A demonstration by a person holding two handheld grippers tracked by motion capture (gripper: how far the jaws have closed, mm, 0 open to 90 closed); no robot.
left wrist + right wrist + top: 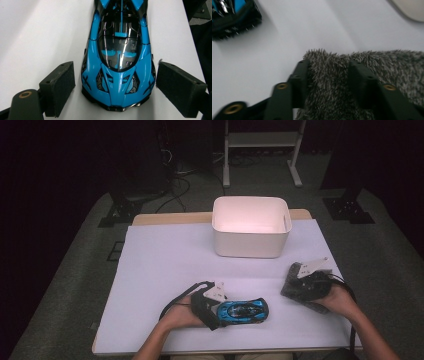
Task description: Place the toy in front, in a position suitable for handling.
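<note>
A blue and black toy car [243,310] [120,55] lies on the white sheet near the front edge. My left gripper [220,312] [117,87] is open and straddles one end of it, with a pad on each side; a thin gap shows at the left pad. At the right, a grey fuzzy cloth [289,287] [397,65] lies on the sheet. My right gripper [300,285] [328,75] is shut on it, with a fold of the pile bunched between the jaws. The car's end [234,17] shows in the top left corner of the right gripper view.
A white plastic bin [250,242] [412,10] stands at the back middle of the table. The white sheet [165,260] covers the tabletop. Beyond the table are a dark floor, cables and a white stand's legs [260,150].
</note>
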